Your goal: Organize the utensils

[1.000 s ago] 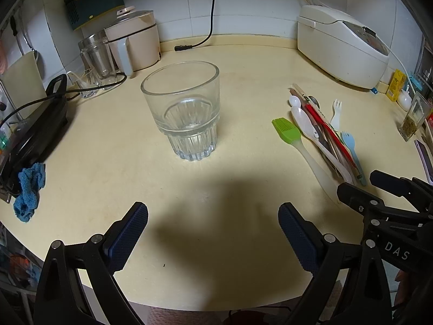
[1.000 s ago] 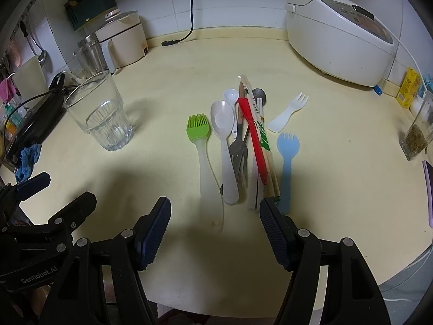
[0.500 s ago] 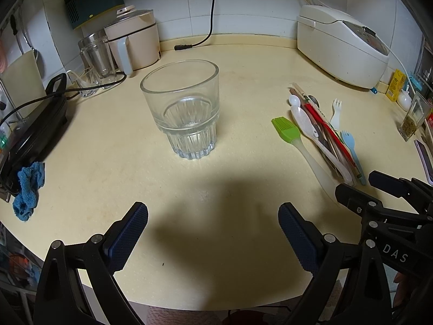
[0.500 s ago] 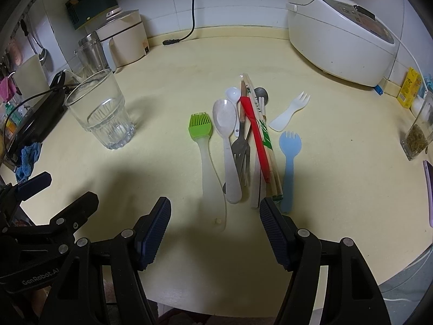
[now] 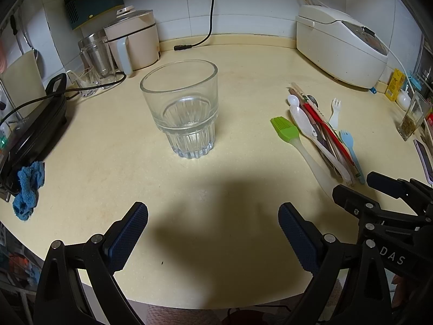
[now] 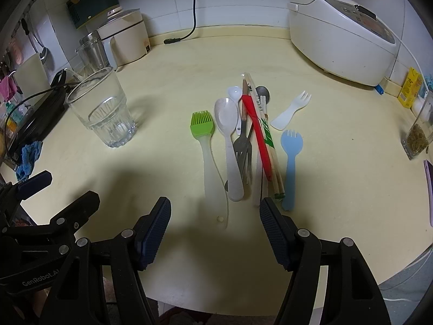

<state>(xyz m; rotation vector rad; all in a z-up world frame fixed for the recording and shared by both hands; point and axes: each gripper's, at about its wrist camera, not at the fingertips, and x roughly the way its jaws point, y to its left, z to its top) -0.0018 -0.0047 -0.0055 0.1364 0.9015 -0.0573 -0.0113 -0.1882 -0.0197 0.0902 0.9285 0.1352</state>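
On the cream countertop [image 5: 113,140], a white rice cooker [image 6: 341,29] stands at the back right by the tiled wall, well apart from a beige kettle [image 5: 135,40] at the back left. Nearer the front, a clear ribbed glass [image 5: 184,111] stands upright and empty, left of the utensils. Those lie side by side in a loose bundle, handles toward the front edge: a green silicone brush [image 6: 205,146] on the left, just beside it a large white spoon [image 6: 230,146], then a metal fork [image 6: 243,149], a red stick [image 6: 257,135] on paper-sleeved chopsticks [image 6: 266,135], and a blue spork [image 6: 289,162]; a small white spork [image 6: 291,111] sits slightly apart. The left gripper [image 5: 213,233] hovers before the glass, fingers spread, empty. The right gripper [image 6: 215,224] hovers at the handle ends, fingers likewise spread, holding nothing.
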